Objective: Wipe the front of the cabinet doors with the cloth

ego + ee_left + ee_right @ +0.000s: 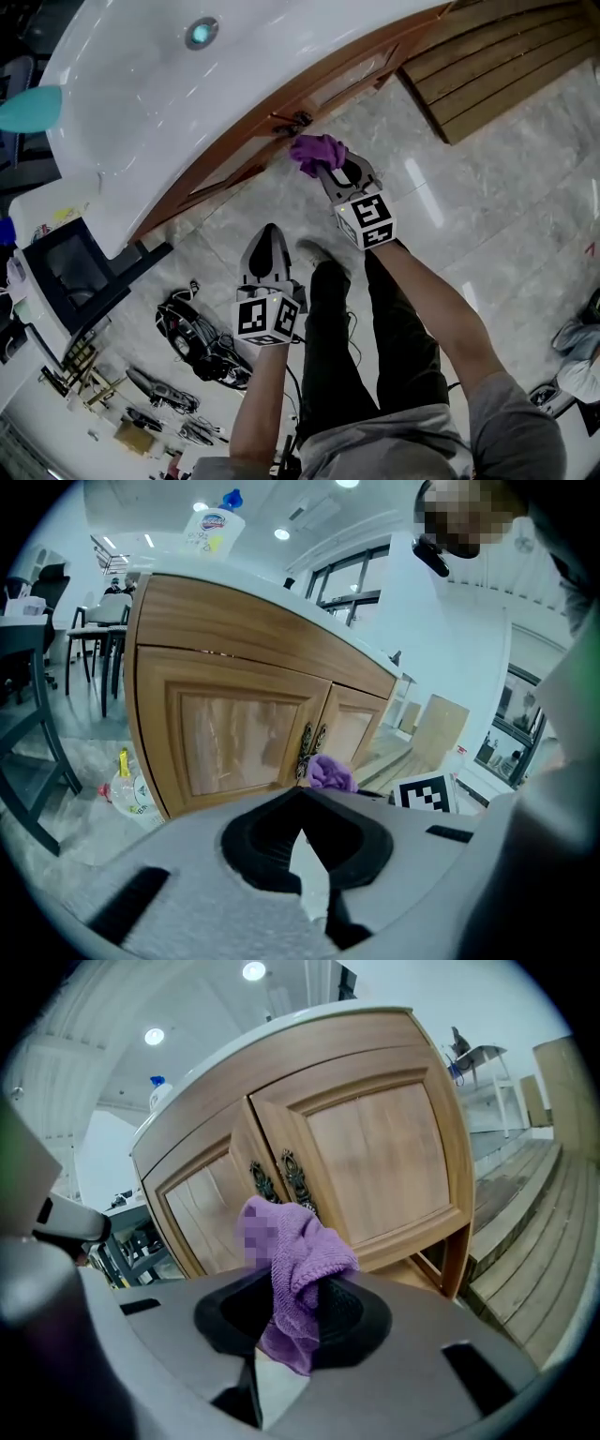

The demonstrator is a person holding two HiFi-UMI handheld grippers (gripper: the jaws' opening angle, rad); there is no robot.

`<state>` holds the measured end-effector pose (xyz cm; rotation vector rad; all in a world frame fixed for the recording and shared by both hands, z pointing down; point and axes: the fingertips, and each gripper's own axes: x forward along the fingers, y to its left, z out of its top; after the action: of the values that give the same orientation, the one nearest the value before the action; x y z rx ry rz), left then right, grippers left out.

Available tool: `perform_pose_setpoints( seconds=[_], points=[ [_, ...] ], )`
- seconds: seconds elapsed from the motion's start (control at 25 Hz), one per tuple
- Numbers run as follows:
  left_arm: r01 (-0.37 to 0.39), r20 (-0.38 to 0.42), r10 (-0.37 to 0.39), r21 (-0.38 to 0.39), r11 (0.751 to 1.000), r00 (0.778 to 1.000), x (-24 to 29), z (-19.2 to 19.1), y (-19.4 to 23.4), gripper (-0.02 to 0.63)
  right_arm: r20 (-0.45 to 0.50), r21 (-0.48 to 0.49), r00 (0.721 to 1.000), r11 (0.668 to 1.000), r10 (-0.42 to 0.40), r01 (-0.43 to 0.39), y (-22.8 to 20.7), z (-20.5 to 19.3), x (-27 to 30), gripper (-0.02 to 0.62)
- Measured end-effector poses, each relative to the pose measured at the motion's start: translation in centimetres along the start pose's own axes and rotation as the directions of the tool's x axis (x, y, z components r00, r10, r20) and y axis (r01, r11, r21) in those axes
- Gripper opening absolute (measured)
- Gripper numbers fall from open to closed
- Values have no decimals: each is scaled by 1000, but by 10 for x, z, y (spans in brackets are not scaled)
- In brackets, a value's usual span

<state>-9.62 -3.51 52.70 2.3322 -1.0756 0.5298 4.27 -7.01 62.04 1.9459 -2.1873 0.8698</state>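
**Purple cloth held up to the cabinet doors**

The left gripper [270, 236] hangs back by the person's legs, its jaws together with nothing between them. Ahead of it, the right gripper [330, 172] is clamped on the purple cloth [295, 1260], which bunches up out of its jaws. The cloth sits in front of the wooden cabinet doors [375, 1157], near the dark ornate handles [272, 1177] where the two doors meet. Whether it touches the wood cannot be told. Both doors are closed. A white desk [159, 103] tops the cabinet.
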Motion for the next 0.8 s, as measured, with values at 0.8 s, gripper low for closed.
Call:
perform_pose_setpoints(
  seconds=[0.8],
  points=[
    [40, 67, -41, 3, 999, 997, -64, 124, -64, 9, 88, 137, 996, 990, 11, -23, 61, 152, -124, 95]
  ],
)
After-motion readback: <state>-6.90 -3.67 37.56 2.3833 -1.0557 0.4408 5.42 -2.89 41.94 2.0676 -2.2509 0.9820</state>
